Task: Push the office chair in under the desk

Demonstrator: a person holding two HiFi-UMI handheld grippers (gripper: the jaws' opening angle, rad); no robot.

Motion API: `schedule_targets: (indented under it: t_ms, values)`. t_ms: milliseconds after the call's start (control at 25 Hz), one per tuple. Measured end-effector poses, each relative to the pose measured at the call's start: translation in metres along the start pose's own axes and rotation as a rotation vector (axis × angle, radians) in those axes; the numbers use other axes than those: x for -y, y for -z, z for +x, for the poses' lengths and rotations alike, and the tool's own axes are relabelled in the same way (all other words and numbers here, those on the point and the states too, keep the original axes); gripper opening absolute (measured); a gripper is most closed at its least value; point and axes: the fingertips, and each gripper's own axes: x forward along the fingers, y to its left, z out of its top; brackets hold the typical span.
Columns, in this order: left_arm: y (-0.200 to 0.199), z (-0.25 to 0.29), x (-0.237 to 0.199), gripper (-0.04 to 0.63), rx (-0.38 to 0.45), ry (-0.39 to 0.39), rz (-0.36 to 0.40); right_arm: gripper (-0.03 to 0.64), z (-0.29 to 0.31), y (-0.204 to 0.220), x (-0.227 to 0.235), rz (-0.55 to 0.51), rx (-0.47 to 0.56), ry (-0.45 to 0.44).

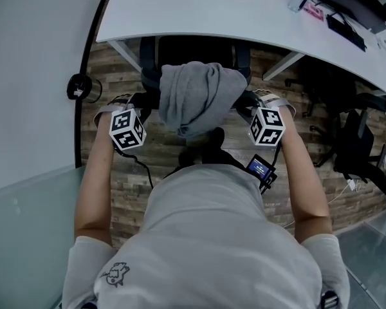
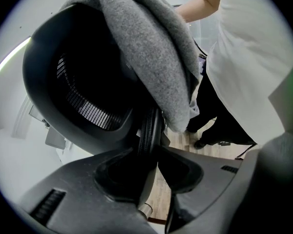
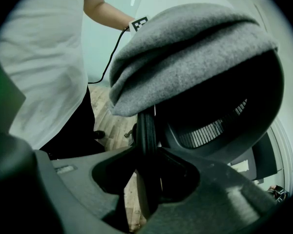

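Note:
The black office chair (image 1: 194, 51) stands with its seat under the white desk (image 1: 244, 11). A grey cloth (image 1: 193, 98) hangs over its backrest. My left gripper (image 1: 141, 103) is at the backrest's left side and my right gripper (image 1: 248, 103) at its right side. In the left gripper view the ribbed black rim of the backrest (image 2: 150, 126) runs between the jaws of the left gripper (image 2: 154, 150), which close on it. In the right gripper view the same kind of rim (image 3: 145, 123) sits clamped in the right gripper (image 3: 147, 152), below the cloth (image 3: 185, 48).
White desk legs (image 1: 125, 55) (image 1: 283, 66) flank the chair. Another black chair (image 1: 357, 147) stands at the right on the wood floor. Dark equipment (image 1: 347, 11) lies on the desk's far right. A pale wall with a black round fitting (image 1: 80, 87) is at the left.

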Motion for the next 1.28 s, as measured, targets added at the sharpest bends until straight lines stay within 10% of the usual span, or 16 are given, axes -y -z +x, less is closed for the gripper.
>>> schedule_targets:
  t_ms: [1280]
  values:
    - [-0.087,0.089,-0.173,0.135,0.020,0.002,0.032,0.117,0.030,0.115,0.161,-0.019,-0.006,-0.012]
